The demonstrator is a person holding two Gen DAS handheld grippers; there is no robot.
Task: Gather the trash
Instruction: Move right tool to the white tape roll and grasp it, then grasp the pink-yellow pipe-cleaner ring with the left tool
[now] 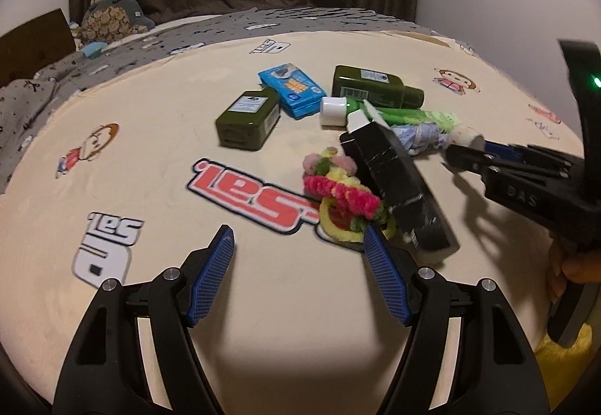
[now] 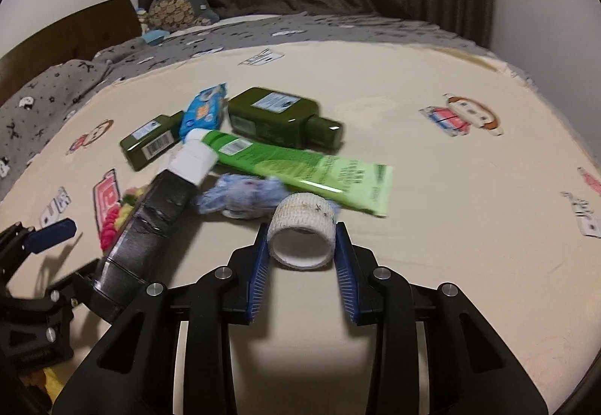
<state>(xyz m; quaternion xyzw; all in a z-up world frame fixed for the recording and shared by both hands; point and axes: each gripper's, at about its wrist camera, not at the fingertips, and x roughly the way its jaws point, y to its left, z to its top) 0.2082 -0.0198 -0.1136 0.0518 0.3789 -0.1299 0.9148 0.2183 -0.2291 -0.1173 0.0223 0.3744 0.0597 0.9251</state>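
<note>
We have the right gripper [image 2: 302, 240] clamped on a white, scuffed roll of bandage tape [image 2: 303, 235], low centre of its view. The left gripper [image 1: 298, 246] hangs spread apart, empty. Next, we judge, carry the roll off the cream printed bedsheet [image 2: 432, 189] to a bin.

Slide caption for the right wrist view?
Right tool grips a white tape roll beside a green tube on cream bedding.
</note>
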